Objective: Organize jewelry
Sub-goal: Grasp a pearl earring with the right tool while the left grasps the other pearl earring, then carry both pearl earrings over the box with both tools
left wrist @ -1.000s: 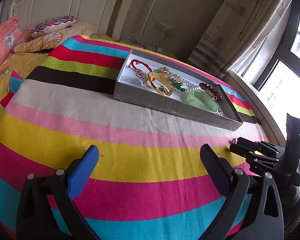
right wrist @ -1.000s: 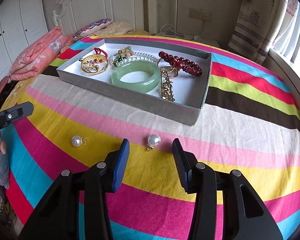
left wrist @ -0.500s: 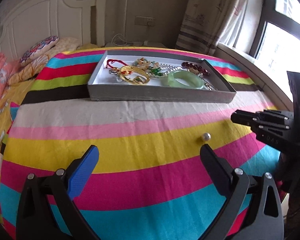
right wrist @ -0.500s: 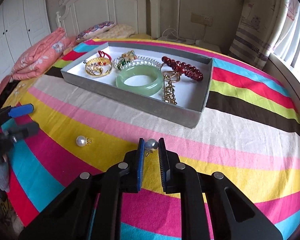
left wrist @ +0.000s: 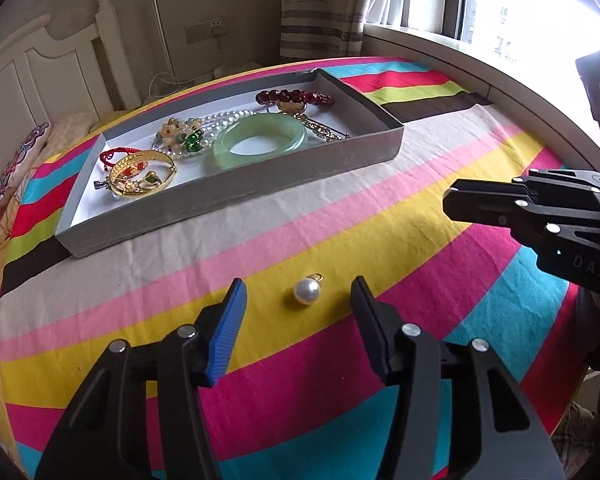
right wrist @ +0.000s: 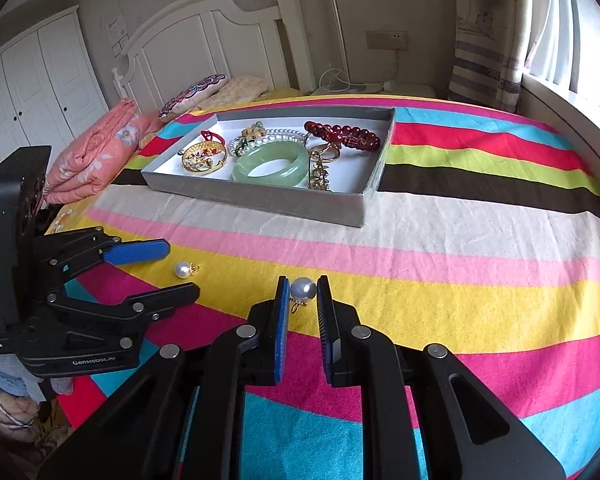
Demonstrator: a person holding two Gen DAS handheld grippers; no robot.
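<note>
Gripping pearl earring (right wrist: 303,289) — right gripper (right wrist: 303,300) lifted; left gripper (left wrist: 298,300) narrowed

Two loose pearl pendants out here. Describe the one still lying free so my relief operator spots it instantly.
On the striped bedspread, in front of the grey tray, the free pearl pendant lies on the yellow stripe between the open left gripper fingers. Unlike the pearl clamped in the right gripper, nothing touches it.

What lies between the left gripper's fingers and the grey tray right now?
In the left wrist view, one loose pearl sits between the left gripper's open fingers; beyond it, only bare striped bedspread up to the tray.
</note>
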